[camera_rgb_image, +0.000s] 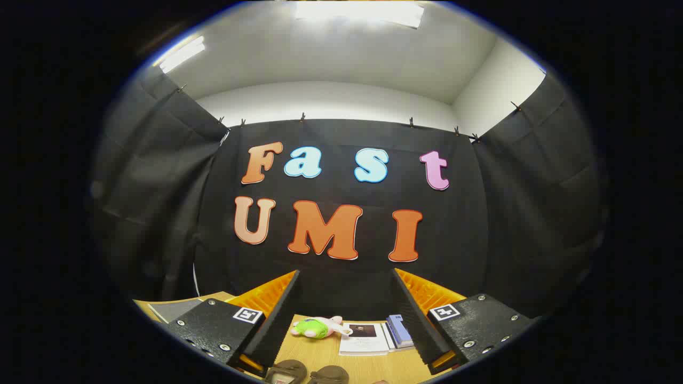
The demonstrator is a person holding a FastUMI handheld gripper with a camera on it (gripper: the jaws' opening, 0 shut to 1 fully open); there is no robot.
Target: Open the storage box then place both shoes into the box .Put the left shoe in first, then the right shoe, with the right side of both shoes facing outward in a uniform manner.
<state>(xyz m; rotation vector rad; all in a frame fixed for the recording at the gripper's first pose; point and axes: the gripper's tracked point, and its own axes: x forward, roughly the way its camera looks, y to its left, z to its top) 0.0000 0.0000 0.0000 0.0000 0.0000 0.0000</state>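
- The two shoes sit side by side on the wooden table, at the near end just below and between my gripper's fingers; I see only their dark brown tops, so I cannot tell left from right or which way they face.
- I cannot make out a storage box from here, so I cannot say whether it is open or shut.
- My gripper is spread wide with nothing between its fingers; both tips hang in the air above the table, and the shoes are untouched.
- The gripper is pitched up towards the booth's far wall, not down at the work.
- Farther along the table, between the fingers, lies a small plush toy, green and pale pink, on its side.
- Just right of the toy lies a white booklet with a dark picture on its cover, and touching its right side a blue book.
- At the far left of the table, beyond the left finger, lies a grey flat sheet.
- By my judgement the task is barely begun: both shoes are out on the table, none is in a box, and opening the box, then the left shoe, then the right, all remain.
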